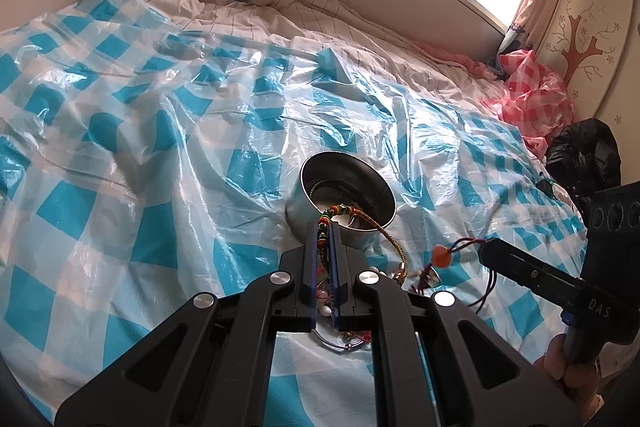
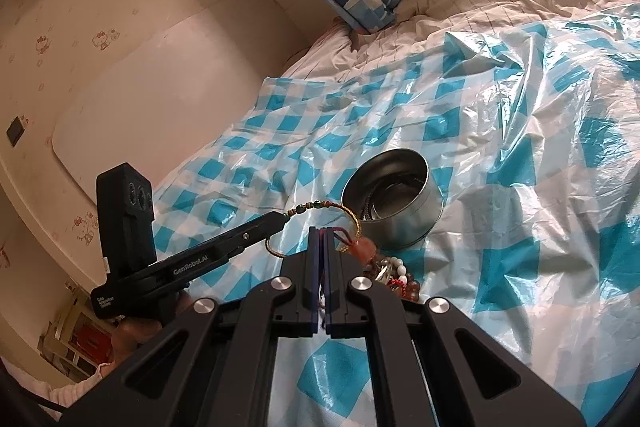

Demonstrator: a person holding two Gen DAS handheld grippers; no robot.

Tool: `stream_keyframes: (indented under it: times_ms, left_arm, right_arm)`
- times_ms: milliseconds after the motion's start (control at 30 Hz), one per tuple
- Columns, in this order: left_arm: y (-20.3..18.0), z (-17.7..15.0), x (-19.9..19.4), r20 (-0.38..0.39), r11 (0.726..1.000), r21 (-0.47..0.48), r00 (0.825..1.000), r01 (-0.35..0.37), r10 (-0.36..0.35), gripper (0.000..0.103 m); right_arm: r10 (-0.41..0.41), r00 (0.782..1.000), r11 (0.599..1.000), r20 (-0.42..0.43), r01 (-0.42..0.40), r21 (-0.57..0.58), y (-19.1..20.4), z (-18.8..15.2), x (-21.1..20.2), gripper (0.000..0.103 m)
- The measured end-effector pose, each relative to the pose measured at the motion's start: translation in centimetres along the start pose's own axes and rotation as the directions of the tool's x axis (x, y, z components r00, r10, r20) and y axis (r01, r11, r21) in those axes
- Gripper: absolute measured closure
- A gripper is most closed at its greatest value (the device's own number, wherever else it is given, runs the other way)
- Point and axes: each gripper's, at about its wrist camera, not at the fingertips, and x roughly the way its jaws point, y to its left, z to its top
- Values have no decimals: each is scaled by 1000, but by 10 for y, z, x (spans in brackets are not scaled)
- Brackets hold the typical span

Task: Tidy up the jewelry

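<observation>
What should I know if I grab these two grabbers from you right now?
Left gripper: shut on the braided bracelet, by the bowl's rim.
Right gripper: shut on a red cord with an orange bead.
Metal bowl: on the checked plastic sheet, some jewelry already inside.
Left to do: both held pieces and the bead pile beside the bowl are not yet in.

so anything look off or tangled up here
Yes: the braided bracelet in the left gripper loops past the right gripper, which pinches a red cord. They look snagged together, beside the metal tin rather than in it.
</observation>
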Motion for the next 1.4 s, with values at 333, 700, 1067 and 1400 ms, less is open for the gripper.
stream_keyframes:
  times_ms: [333,700,1067,1400]
  left_arm:
    - [-8,5,1,15,1000,28,1000,-4,3,98]
    - [-16,14,5,31,999,53,1000,0,-1,98]
    - [-18,27,12,37,999,49,999,17,-18,98]
    - [-22,38,32,27,999,51,1000,15,-16,98]
  right_arm:
    - [-1,999,1000,34,0,13,-4,7,0,101]
    - [7,998,1000,65,-8,18,-6,16,1,101]
    - [23,994,999,104,-26,28,-8,31,2,101]
    - [34,990,999,135,-39,34,-13,46,6,101]
